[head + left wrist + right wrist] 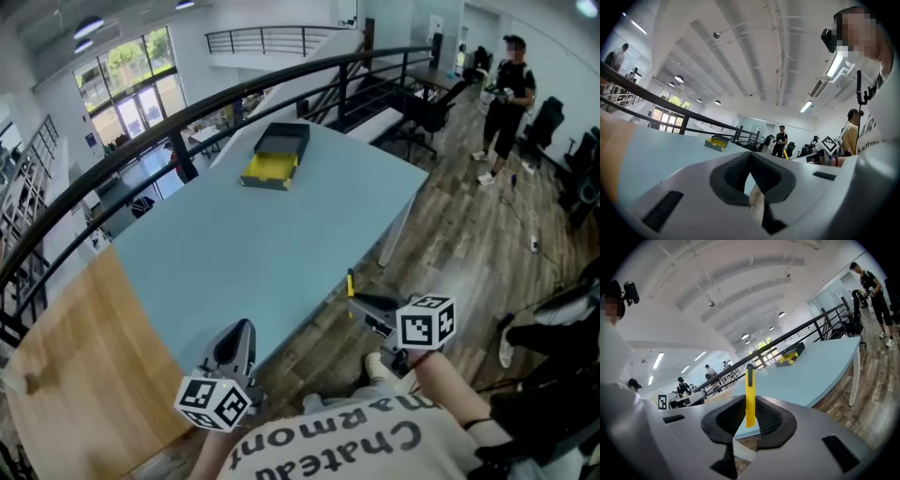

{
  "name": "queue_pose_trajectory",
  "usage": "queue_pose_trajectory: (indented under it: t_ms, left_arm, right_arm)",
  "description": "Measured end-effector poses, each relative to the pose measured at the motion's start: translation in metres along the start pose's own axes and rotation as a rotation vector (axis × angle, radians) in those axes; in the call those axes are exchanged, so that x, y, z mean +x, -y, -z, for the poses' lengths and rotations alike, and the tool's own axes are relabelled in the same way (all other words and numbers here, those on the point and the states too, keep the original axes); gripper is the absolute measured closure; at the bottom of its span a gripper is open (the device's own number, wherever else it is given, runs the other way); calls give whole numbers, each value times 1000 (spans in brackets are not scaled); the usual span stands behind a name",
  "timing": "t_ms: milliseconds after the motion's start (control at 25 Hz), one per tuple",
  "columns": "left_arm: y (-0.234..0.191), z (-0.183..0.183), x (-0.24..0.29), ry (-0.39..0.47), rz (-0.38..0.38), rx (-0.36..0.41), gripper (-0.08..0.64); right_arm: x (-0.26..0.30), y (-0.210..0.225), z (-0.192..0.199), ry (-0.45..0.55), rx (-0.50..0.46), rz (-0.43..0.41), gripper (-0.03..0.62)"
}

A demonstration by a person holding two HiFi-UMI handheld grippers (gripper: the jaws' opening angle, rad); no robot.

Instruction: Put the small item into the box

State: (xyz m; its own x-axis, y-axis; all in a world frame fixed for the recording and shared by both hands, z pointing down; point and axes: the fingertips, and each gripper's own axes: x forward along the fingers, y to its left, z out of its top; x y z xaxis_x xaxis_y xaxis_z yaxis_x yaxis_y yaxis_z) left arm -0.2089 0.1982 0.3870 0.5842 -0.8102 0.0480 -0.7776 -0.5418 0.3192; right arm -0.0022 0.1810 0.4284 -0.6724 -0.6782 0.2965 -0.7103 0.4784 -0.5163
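My right gripper (749, 414) clamps a slim, flat yellow strip (749, 394) upright between ribbed dark pads. My left gripper (750, 174) is closed and empty. The yellow-lined box (274, 156) lies far ahead on the smooth blue table (262, 253).

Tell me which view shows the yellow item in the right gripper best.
The right gripper view: the yellow item stands upright, clamped between the right gripper's pads. The head view shows only a small yellow sliver at the jaw tips; the left gripper view, at most a distant yellow speck.
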Motion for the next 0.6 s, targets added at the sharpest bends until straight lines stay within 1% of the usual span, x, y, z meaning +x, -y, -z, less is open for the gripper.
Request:
queue_pose_trajectory:
  t_ms: [120, 280, 480, 600]
  left_arm:
    - [2, -4, 9, 3, -10, 13, 557]
    - [9, -5, 34, 3, -30, 14, 557]
    - [9, -13, 63, 28, -90, 11, 557]
    - [19, -18, 96, 37, -112, 7, 557]
  right_arm:
    - [8, 7, -7, -8, -10, -21, 509]
    - [8, 29, -29, -1, -9, -40, 509]
    - [21, 56, -55, -35, -14, -103, 509]
    - [22, 78, -78, -50, -35, -134, 509]
